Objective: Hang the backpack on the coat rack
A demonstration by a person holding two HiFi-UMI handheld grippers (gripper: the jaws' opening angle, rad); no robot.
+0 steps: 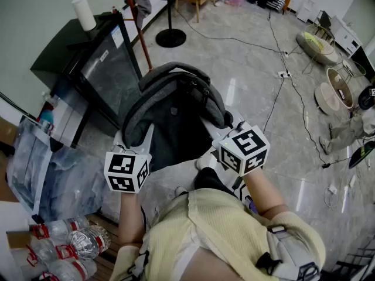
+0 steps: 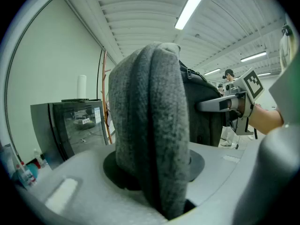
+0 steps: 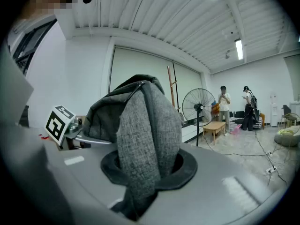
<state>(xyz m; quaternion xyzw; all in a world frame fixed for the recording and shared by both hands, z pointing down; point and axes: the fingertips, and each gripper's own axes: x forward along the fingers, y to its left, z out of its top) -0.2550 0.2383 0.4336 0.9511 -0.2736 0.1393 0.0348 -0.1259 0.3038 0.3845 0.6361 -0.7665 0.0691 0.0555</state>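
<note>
I read the backpack (image 1: 170, 116) as coarse grey woven cloth, matt and slightly fuzzy. The floor (image 1: 246, 57) is glossy polished stone, the cabinet (image 1: 111, 69) door shiny dark glass, the coat rack (image 1: 138, 31) pole reddish wood, smooth

The coat rack (image 1: 137, 25) is cut off above by the head view's top edge.

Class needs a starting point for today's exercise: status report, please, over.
Left gripper shut on grey strap, right gripper shut on other strap. Backpack held up between them, not yet on coat rack. Black cabinet and fan stand flank the rack.
</note>
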